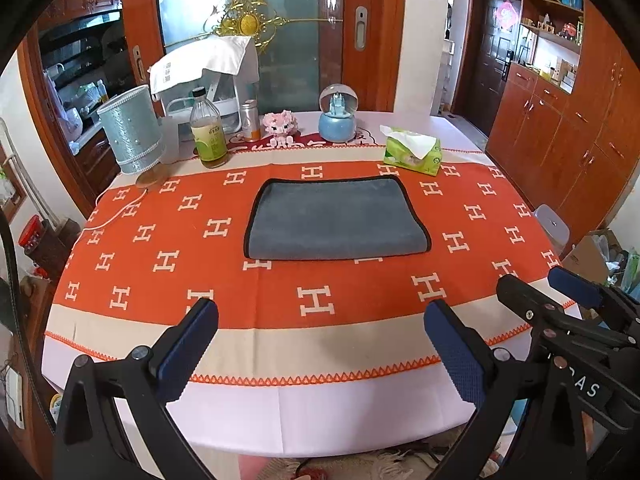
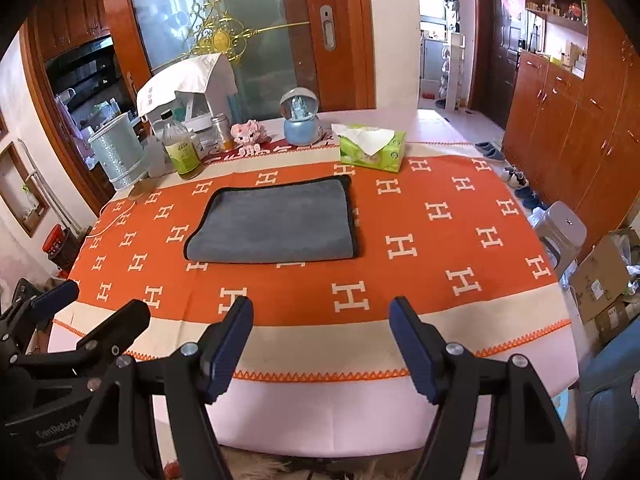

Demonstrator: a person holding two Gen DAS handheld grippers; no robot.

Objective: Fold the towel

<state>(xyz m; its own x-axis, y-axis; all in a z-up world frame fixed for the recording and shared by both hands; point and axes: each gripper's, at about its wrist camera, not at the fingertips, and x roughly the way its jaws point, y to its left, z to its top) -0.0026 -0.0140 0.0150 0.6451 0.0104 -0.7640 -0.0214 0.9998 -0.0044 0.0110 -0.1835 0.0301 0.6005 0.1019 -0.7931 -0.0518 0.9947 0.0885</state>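
A grey towel (image 1: pixel 338 220) with a black border lies folded flat on the orange H-patterned tablecloth (image 1: pixel 160 240), in the middle of the table. It also shows in the right wrist view (image 2: pixel 274 222). My left gripper (image 1: pixel 322 312) is open and empty, held above the table's near edge, well short of the towel. My right gripper (image 2: pixel 322 308) is open and empty too, at the near edge beside the left one. The right gripper shows at the right of the left wrist view (image 1: pixel 552 286), and the left gripper shows at the left of the right wrist view (image 2: pixel 96 300).
Along the far edge stand a teal lamp (image 1: pixel 134 132), a bottle (image 1: pixel 208 132), a pink toy (image 1: pixel 280 124), a snow globe (image 1: pixel 338 114) and a green tissue box (image 1: pixel 414 154). A plastic stool (image 2: pixel 560 232) and cardboard boxes (image 2: pixel 600 280) stand right of the table.
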